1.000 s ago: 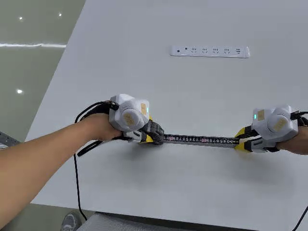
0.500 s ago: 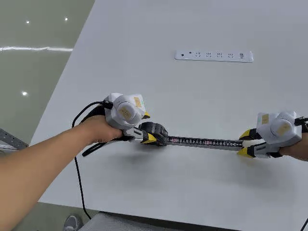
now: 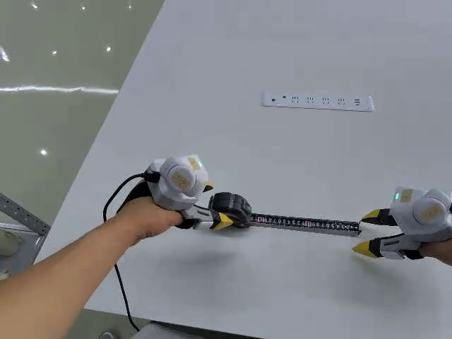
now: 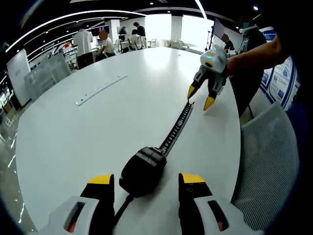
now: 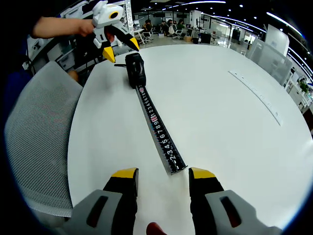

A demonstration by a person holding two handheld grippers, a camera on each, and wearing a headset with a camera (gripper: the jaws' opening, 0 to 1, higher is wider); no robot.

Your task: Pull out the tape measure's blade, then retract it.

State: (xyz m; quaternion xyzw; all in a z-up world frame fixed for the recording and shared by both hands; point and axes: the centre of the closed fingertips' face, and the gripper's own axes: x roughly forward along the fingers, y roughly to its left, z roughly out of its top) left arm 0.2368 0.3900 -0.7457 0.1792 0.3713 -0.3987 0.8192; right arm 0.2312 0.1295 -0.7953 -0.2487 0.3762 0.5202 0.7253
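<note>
A black tape measure case point(image 3: 229, 210) lies on the white table point(image 3: 282, 155), its blade point(image 3: 304, 224) drawn out to the right and flat on the top. My left gripper point(image 3: 215, 205) is open, its yellow tips on either side of the case point(image 4: 144, 171) without clamping it. My right gripper point(image 3: 366, 231) is open just beyond the blade's hooked end point(image 5: 178, 168), apart from it. In the right gripper view the blade point(image 5: 156, 127) runs away to the case point(image 5: 135, 66) and the left gripper point(image 5: 121, 50). In the left gripper view the right gripper point(image 4: 200, 98) hangs at the blade's far end.
A white power strip point(image 3: 318, 102) lies further back on the table. A black cable point(image 3: 113, 212) trails from my left hand over the table's near edge. A grey mesh chair point(image 5: 39, 132) stands beside that edge. People stand far off in the room.
Both grippers have opened. The right one has let go of the blade end and drawn back a little; the left one has released the case. The blade stays out.
</note>
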